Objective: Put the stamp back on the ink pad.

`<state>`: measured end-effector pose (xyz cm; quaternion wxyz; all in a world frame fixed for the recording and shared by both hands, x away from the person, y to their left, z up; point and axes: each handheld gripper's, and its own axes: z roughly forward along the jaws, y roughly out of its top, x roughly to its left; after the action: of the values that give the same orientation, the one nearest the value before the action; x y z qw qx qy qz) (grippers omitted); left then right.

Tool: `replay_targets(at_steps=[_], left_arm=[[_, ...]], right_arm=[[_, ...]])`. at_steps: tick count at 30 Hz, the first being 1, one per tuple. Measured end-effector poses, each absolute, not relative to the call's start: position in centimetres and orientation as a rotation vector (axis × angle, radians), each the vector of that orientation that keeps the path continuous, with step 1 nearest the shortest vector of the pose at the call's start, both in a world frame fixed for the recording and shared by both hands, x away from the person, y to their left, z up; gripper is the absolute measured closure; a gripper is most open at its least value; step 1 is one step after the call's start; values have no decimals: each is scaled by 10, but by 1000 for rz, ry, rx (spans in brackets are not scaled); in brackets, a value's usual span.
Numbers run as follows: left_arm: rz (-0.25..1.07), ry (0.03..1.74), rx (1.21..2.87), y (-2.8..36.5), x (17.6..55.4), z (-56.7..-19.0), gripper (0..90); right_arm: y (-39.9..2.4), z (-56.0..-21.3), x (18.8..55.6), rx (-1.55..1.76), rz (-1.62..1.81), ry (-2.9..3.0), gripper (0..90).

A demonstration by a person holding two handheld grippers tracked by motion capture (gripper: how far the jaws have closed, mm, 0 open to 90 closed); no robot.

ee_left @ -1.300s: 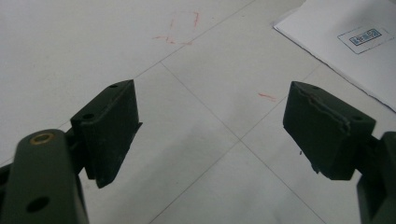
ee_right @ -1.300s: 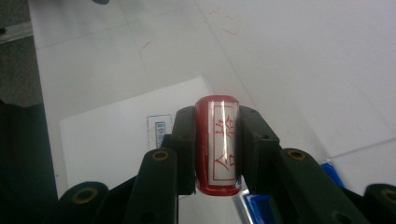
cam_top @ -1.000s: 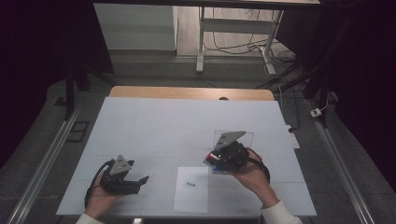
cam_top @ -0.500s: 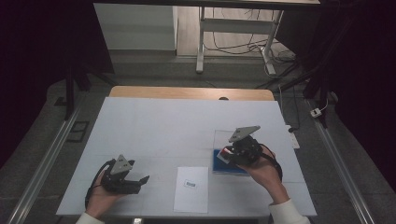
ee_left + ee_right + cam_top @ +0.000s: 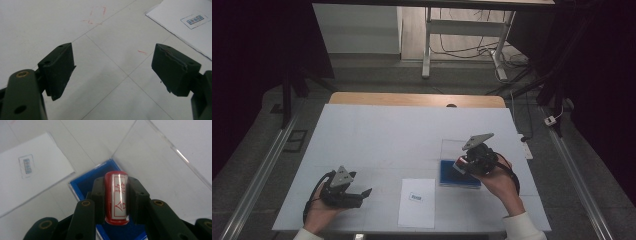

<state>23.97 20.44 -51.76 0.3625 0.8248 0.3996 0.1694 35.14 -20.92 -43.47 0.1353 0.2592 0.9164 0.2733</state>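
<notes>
One red stamp (image 5: pixel 117 197) clamped in right tool (image 5: pixel 116 195), one blue pad (image 5: pixel 459 173), one paper sheet (image 5: pixel 417 202), left tool (image 5: pixel 112 75) wide open, empty.

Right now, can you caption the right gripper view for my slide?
Right hand-held gripper clamps a red stamp above the blue ink pad, stamped paper alongside.

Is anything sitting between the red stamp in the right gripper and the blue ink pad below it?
Nothing visible. The right gripper holds the red stamp directly over the blue ink pad, whose clear lid is swung open to the far side.
</notes>
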Motion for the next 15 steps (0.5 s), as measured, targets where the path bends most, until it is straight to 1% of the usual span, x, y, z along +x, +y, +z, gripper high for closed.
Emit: replay_targets(at_steps=[15], left_arm=[[432,1028,2126,204,240,-518,187]], right_arm=[[-206,-453,359,770,674,2691,688]])
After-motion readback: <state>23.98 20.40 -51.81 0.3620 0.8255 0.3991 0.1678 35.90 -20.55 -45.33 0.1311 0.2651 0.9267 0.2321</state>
